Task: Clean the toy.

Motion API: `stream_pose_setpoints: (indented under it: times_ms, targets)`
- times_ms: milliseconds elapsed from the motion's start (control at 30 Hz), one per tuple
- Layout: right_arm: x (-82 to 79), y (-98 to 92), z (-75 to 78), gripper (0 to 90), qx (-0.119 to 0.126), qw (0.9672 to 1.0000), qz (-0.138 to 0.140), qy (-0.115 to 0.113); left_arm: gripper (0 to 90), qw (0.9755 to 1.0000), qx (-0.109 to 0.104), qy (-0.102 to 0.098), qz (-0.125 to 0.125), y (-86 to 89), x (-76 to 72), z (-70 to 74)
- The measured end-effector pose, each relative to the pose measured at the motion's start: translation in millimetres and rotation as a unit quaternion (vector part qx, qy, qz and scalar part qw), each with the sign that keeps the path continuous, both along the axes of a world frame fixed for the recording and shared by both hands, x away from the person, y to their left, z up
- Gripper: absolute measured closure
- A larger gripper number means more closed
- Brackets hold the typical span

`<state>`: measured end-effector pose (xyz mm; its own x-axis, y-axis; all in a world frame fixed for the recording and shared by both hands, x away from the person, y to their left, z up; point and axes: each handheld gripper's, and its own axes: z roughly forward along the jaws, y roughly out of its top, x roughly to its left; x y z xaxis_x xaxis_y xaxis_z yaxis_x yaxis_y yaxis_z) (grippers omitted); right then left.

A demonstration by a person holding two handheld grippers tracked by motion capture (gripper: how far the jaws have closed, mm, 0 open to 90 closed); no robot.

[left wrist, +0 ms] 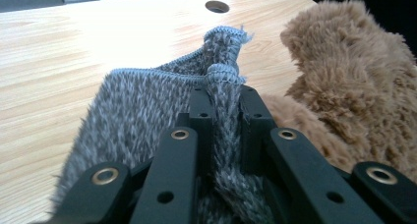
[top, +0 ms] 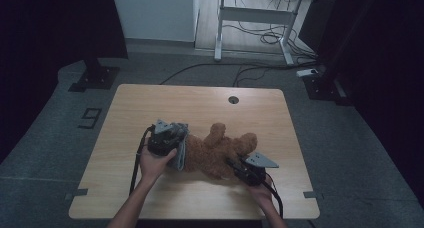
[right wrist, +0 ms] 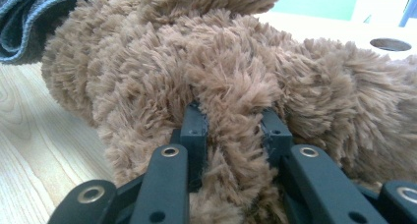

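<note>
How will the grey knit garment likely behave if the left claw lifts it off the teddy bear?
Probably floppy: the grey knit garment folds and bunches between the left claw pads. Likely light, being thin fabric. Its fuzzy knit may drag on the teddy bear plush.

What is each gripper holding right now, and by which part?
The left gripper pinches the grey knit cloth at a bunched hemmed edge. The right gripper clamps a fold of plush on the brown teddy bear; which limb cannot be told.

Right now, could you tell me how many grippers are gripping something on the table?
2. The left gripper is shut on the grey knit at the bear's left end; the right gripper is shut on the bear's fur at its near right side.
</note>
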<state>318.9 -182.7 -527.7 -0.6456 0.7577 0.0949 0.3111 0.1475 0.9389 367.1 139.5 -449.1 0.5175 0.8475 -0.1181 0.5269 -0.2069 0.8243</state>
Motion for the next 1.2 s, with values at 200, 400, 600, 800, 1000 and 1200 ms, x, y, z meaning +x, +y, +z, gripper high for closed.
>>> stream_pose_setpoints:
  times_ms: [200,400,600,800,1000,1200]
  targets:
    - [1.0,-0.6,-0.2,71.1,0.003,1.0000,-0.002,0.002,79.5,0.9999,-0.007,-0.011,-0.005,-5.6,-3.0,11.8]
    - [1.8,-1.4,-0.8,71.0,0.009,0.9999,-0.005,0.004,79.5,0.9974,-0.012,-0.041,-0.058,-55.6,-6.9,39.5]
    - [1.7,-1.6,-1.1,70.9,0.009,0.9999,-0.004,0.002,79.4,0.9912,0.003,-0.049,-0.123,-131.5,-3.4,53.2]
    - [0.7,-1.5,-1.6,70.8,0.006,1.0000,-0.005,-0.003,79.2,0.9863,0.054,0.003,-0.156,-198.0,15.8,22.1]
    - [0.0,-1.7,-2.4,70.9,0.003,1.0000,0.000,-0.002,79.4,0.9885,0.051,0.032,-0.139,-190.1,26.7,-9.8]
    - [-0.5,-0.4,-1.9,70.9,-0.002,1.0000,0.000,-0.007,79.3,0.9900,0.082,0.038,-0.108,-160.4,28.4,0.6]
